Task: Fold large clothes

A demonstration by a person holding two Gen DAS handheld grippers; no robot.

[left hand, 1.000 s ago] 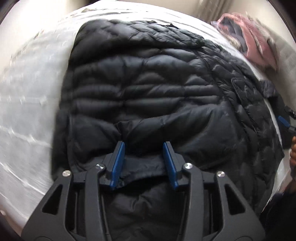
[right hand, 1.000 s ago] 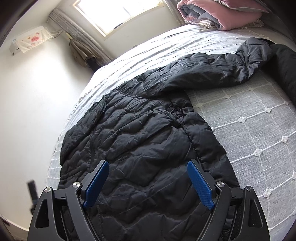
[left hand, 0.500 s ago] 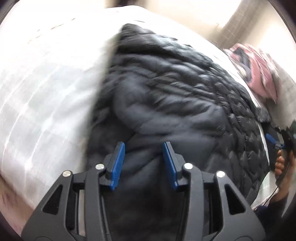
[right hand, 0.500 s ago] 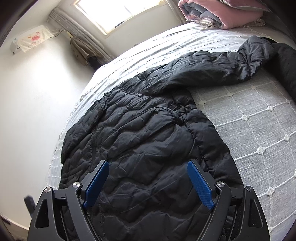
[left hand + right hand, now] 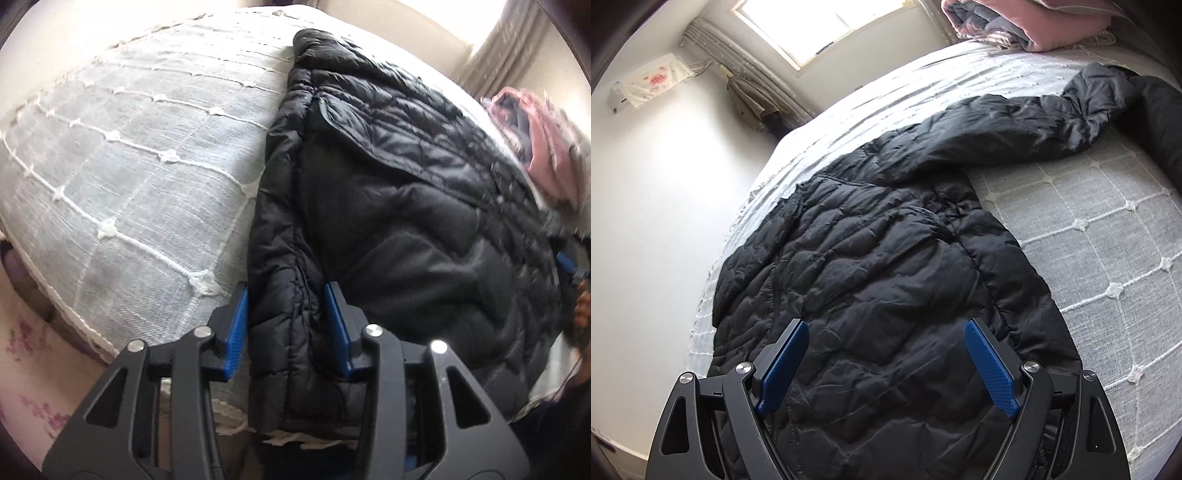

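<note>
The jacket (image 5: pixel 406 221) edge is clamped in the left tongs (image 5: pixel 286 325); the right tongs (image 5: pixel 886 365) are held apart above it. The edge is best carried flat across the bed (image 5: pixel 129 166).

Bare white tufted bedspread (image 5: pixel 1115 236) lies open right of the black quilted puffer jacket (image 5: pixel 886 280); folded pink quilts (image 5: pixel 1027 22) block the far corner.

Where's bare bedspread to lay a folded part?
Free: grey-white tufted bedspread right of the black quilted puffer jacket, below its outstretched sleeve; also left of the jacket's edge. Crowded: pink folded bedding by the sleeve end.
</note>
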